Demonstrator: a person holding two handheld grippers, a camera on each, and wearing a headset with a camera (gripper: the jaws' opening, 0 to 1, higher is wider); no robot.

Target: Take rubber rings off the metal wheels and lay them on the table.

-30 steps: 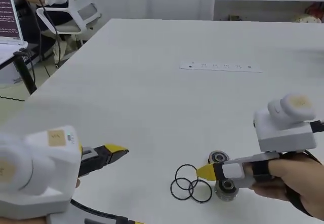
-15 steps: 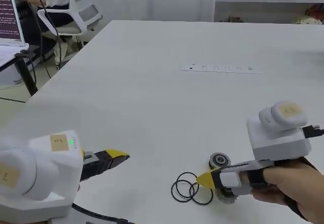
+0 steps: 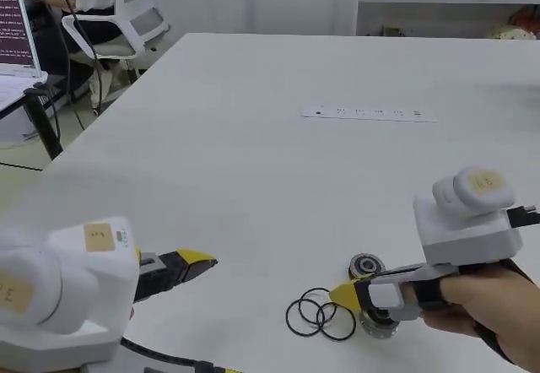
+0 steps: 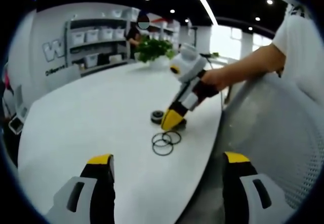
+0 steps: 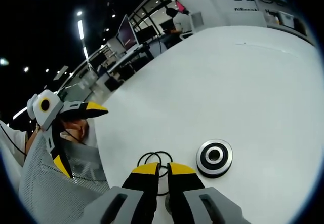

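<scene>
A: Rubber rings (image 3: 319, 314): three black loops, overlapping, flat on the table (image 3: 253, 162), low centre of the head view. One metal wheel (image 3: 365, 266) sits just up and right of them, lying flat, clear of the loops. Second wheel (image 3: 377, 322) is at lower right, half hidden under the right gripper (image 3: 342, 293).

B: Jaw state on the right?

A: Drawn almost together, with a sliver of gap in the right gripper view. The tips sit right at the edge of the ring pile. Can't tell whether a loop is nipped between them. Left gripper (image 4: 167, 165) is spread wide with nothing in it, at lower left of the head view, well apart from the work.

B: Risks?

A: First, tips that near the pile. A sideways drag would likely hook one loop and pull all three, since they overlap, and light rubber slides or springs away. Second, the hidden wheel. Can't see if it carries a ring. If it does, a one-gripper pull would probably skid or tip it, as nothing pins it down. The left is too far off to brace it.

B: And the loose wheel?

A: Round thing on a smooth top: a knock from the gripper body could send it rolling. In the left gripper view the rings lie near the table's edge, so anything flicked that way may drop off.
</scene>
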